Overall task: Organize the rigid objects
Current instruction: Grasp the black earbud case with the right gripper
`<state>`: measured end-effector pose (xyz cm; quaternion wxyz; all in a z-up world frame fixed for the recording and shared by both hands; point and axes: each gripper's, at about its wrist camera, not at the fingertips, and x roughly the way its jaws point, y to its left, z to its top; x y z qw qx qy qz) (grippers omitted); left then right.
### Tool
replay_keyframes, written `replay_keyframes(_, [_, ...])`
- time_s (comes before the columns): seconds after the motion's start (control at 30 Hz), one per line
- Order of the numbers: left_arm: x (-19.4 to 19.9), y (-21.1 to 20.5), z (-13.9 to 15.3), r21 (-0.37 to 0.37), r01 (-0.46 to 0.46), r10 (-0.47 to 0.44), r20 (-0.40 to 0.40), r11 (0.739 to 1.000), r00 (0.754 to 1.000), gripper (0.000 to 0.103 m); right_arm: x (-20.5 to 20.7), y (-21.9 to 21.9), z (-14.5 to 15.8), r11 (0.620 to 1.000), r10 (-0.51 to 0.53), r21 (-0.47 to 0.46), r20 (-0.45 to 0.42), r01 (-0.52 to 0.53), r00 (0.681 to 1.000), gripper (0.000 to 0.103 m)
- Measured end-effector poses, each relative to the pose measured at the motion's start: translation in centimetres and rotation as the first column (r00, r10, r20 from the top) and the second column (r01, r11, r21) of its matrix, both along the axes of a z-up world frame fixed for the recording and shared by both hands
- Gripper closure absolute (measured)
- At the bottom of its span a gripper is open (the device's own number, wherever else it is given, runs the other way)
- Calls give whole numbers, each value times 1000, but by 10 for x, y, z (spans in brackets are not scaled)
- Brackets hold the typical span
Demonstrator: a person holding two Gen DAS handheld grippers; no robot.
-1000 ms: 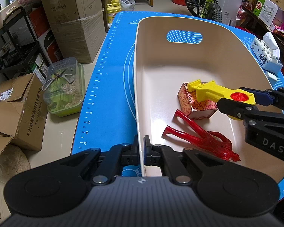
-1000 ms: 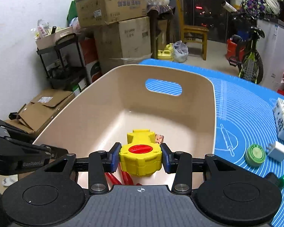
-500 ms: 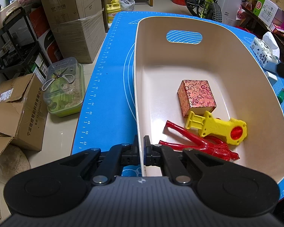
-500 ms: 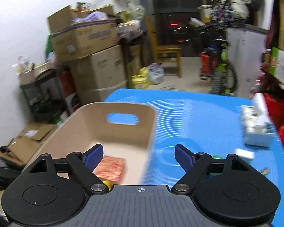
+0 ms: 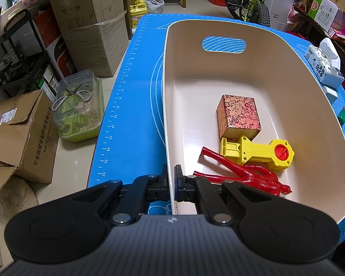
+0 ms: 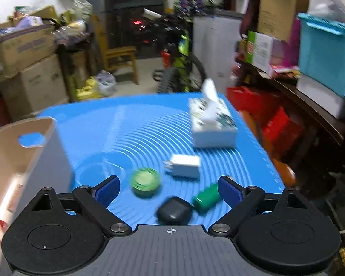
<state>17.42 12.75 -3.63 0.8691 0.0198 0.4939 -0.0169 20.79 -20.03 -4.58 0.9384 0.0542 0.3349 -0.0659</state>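
Observation:
My left gripper [image 5: 171,179] is shut on the near rim of the beige bin [image 5: 310,96]. Inside the bin lie a red patterned box [image 5: 238,115], a yellow toy [image 5: 257,153] with a red cap, and a red plastic figure [image 5: 239,174]. My right gripper [image 6: 170,191] is open and empty above the blue mat [image 6: 131,133]. Between and ahead of its fingers lie a green round lid [image 6: 145,181], a white charger [image 6: 184,166], a black earbud case [image 6: 174,211] and a small green cylinder [image 6: 207,198]. The bin's corner shows at the left of the right wrist view [image 6: 23,161].
A tissue pack [image 6: 212,124] stands farther back on the mat and also shows in the left wrist view [image 5: 323,65]. Cardboard boxes [image 5: 89,30], a clear container [image 5: 79,108] and a rack sit on the floor left of the table. A bicycle and shelves stand behind.
My right gripper released the yellow toy into the bin, opened, and swung right out of the bin to hover over the small items on the mat. The left gripper kept still.

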Motion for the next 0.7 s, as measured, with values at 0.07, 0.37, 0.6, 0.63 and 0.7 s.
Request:
replay_keyframes(0.07, [0,0,0,-1,-1,1,0,1000,1000,98,2,-7,-11,1000,-25,-4,-26,25,999,10])
replay_keyframes(0.37, [0,0,0,1,0,0,0,1000,1000,98,15,-11,-58,993,-111,33,-105,115,988,10])
replay_keyframes(0.6, [0,0,0,1,0,0,0,1000,1000,98,22,3,-74,991,-126,25,-119,130,985,10])
replay_keyframes(0.63, [0,0,0,1,0,0,0,1000,1000,98,23,4,-76,991,-130,23,-119,134,984,10])
replay_keyframes(0.7, [0,0,0,1,0,0,0,1000,1000,98,24,6,-80,989,-140,23,-115,143,984,10])
